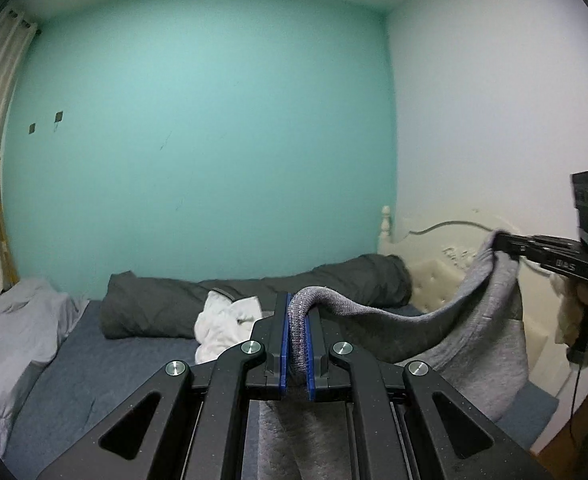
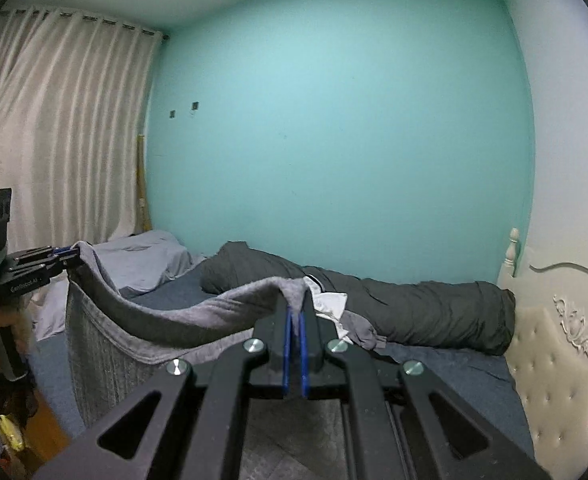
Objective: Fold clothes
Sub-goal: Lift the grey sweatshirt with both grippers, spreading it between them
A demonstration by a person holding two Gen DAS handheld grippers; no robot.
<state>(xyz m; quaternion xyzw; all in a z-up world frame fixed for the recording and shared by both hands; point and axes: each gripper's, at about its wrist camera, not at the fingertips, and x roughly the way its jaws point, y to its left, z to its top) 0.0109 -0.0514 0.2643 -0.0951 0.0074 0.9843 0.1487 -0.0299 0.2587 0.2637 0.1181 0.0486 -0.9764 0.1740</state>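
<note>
A grey knit garment (image 1: 414, 320) hangs in the air above the bed, stretched between both grippers. My left gripper (image 1: 298, 312) is shut on one thick hem of it, the cloth bulging up between the blue pads. My right gripper (image 1: 506, 242) shows at the right edge of the left wrist view, shut on the other corner. In the right wrist view my right gripper (image 2: 295, 312) pinches the grey garment (image 2: 166, 320), and the left gripper (image 2: 74, 258) holds its far corner at the left. The cloth sags between them and drops below both.
A blue-sheeted bed (image 1: 94, 372) lies below, with a dark rolled duvet (image 2: 414, 304) along the teal wall. A white garment (image 1: 226, 324) and a grey piece (image 2: 364, 332) lie on it. A pale pillow (image 1: 10, 332) lies left, a cream tufted headboard (image 2: 550, 360) stands right, curtains (image 2: 54, 128) far left.
</note>
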